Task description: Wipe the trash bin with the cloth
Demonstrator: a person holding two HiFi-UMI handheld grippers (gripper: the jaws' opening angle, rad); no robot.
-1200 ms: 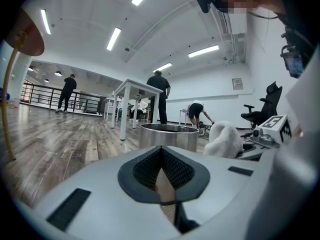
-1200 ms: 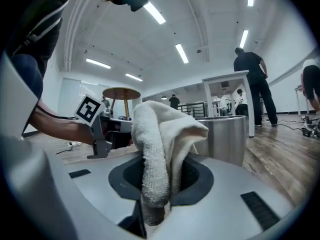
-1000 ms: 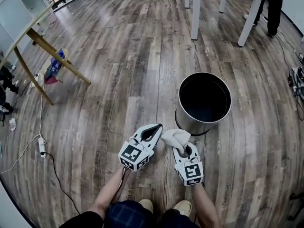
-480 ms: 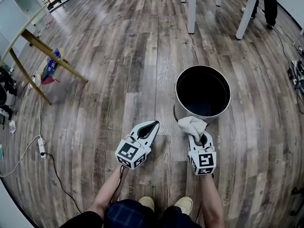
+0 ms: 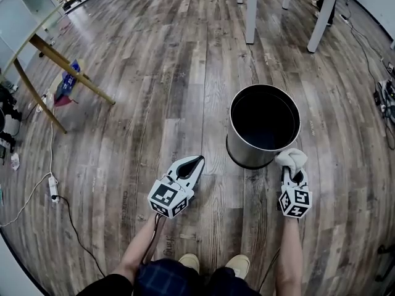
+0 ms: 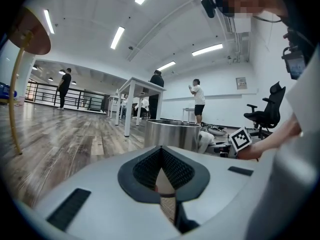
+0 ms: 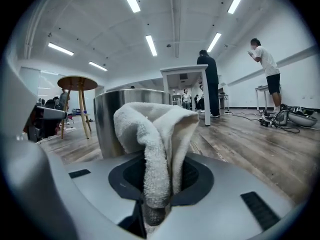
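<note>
A round steel trash bin [image 5: 263, 125] with a dark inside stands on the wood floor. My right gripper [image 5: 292, 172] is shut on a white cloth [image 5: 291, 159], held low at the bin's near right side, close to its wall. In the right gripper view the cloth [image 7: 156, 144] bunches up between the jaws, with the bin [image 7: 127, 119] just behind it. My left gripper [image 5: 194, 164] is shut and holds nothing, left of the bin and apart from it. The left gripper view shows the bin [image 6: 172, 134] ahead and the cloth [image 6: 206, 140] beside it.
White table legs [image 5: 251, 11] stand beyond the bin. A wooden stand [image 5: 58, 63] and a blue item [image 5: 68, 82] lie at far left, with a white power strip and cables [image 5: 54, 190] on the floor. People stand in the background [image 7: 209, 86].
My right gripper has carried the cloth from in front of the bin around to its near right side. The left gripper has barely moved.
</note>
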